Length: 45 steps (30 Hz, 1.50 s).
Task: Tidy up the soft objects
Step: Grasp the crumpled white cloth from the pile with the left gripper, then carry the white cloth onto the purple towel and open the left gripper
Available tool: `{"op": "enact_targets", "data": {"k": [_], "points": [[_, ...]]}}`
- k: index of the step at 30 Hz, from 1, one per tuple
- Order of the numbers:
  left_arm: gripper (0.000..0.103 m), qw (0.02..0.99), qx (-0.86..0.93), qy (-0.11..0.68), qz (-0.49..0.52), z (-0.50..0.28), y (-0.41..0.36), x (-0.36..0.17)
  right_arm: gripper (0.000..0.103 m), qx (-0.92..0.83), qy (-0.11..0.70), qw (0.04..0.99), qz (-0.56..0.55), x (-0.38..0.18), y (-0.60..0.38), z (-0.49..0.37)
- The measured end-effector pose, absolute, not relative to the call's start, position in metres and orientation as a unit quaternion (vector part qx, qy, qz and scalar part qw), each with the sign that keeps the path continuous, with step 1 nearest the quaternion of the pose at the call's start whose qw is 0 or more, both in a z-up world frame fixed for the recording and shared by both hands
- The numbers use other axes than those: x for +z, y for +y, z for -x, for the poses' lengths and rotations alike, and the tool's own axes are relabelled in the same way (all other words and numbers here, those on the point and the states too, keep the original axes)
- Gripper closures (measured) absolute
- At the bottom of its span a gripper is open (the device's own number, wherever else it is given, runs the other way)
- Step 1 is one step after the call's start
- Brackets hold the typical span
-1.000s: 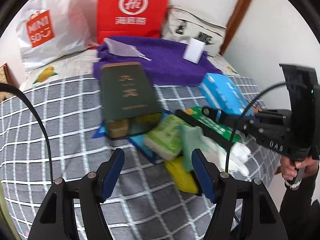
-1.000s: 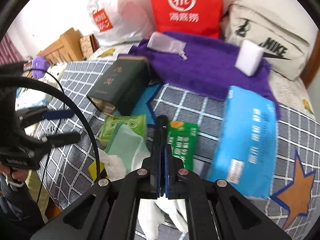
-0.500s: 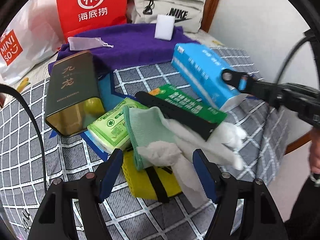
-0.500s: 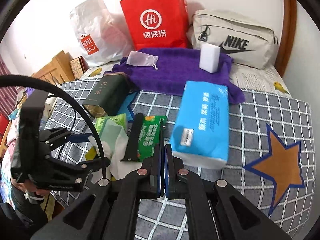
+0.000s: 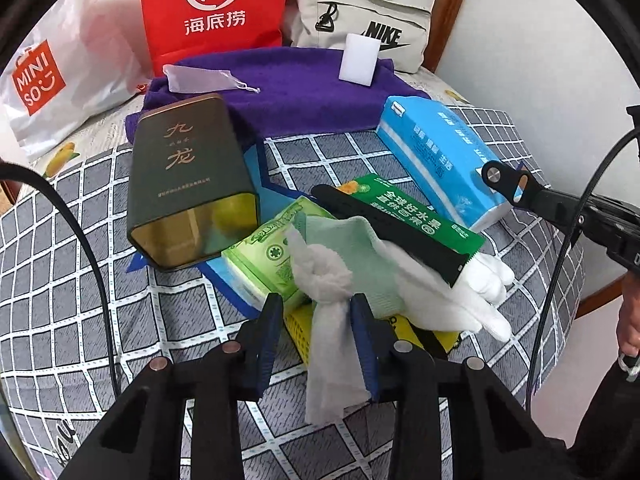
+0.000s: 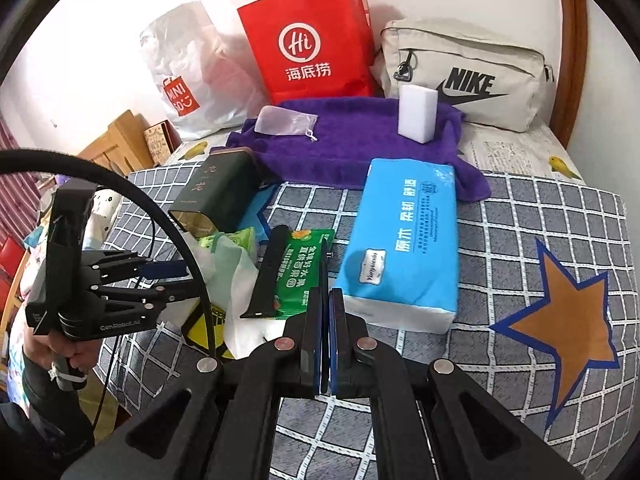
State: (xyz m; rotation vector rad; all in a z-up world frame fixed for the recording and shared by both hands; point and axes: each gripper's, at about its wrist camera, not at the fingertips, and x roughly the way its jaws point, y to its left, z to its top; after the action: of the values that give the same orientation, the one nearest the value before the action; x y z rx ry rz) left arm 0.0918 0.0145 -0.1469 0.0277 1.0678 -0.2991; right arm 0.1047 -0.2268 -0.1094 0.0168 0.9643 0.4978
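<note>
A white and mint-green glove (image 5: 360, 264) lies on the pile in the middle of the checked bedspread (image 5: 72, 280). My left gripper (image 5: 316, 320) has its blue pads closed around the glove's white bunched fabric. The glove also shows in the right wrist view (image 6: 232, 264). My right gripper (image 6: 326, 320) is shut and empty, hovering before the green pack (image 6: 300, 276) and the blue tissue pack (image 6: 404, 240). A purple towel (image 5: 288, 84) at the back carries a white sponge (image 5: 358, 62) and a clear pouch (image 5: 196, 80).
A dark green tin (image 5: 184, 176), a light green tissue pack (image 5: 268, 260), a black strap (image 5: 384, 232) and a yellow item (image 5: 304, 328) crowd the pile. A red bag (image 5: 212, 4), a Miniso bag (image 5: 52, 76) and a Nike bag (image 5: 360, 20) line the wall.
My left gripper has narrowed from wide open and now grips the glove's white fabric. The right gripper has pulled back, still shut.
</note>
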Motion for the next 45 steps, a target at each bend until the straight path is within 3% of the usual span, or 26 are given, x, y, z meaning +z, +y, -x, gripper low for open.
{"op": "enact_targets", "data": {"k": [3,8,10,12,15,33,45], "points": [[0.059,0.849,-0.142,0.508,-0.011,-0.096,0.011,-0.149,0.1,0.238,0.465,0.853,-0.007,-0.114,-0.224,-0.106],[0.057,0.85,-0.134,0.51,-0.018,-0.107,0.003,-0.149,0.1,0.241,0.472,0.848,-0.007,-0.121,-0.219,-0.109],[0.06,0.852,-0.131,0.507,-0.028,-0.109,-0.002,-0.149,0.1,0.242,0.473,0.847,-0.007,-0.122,-0.219,-0.111],[0.076,0.85,-0.122,0.511,-0.038,-0.113,-0.006,-0.153,0.1,0.242,0.473,0.847,-0.008,-0.123,-0.219,-0.112],[0.078,0.853,-0.112,0.508,-0.046,-0.115,-0.004,-0.154,0.1,0.242,0.471,0.848,-0.008,-0.122,-0.221,-0.113],[0.078,0.879,-0.114,0.463,0.021,-0.134,0.036,-0.091,0.1,0.259,0.428,0.865,-0.022,-0.083,-0.222,-0.149],[0.078,0.884,-0.106,0.453,0.038,-0.177,0.055,-0.076,0.1,0.232,0.405,0.884,-0.018,-0.07,-0.22,-0.2]]}}
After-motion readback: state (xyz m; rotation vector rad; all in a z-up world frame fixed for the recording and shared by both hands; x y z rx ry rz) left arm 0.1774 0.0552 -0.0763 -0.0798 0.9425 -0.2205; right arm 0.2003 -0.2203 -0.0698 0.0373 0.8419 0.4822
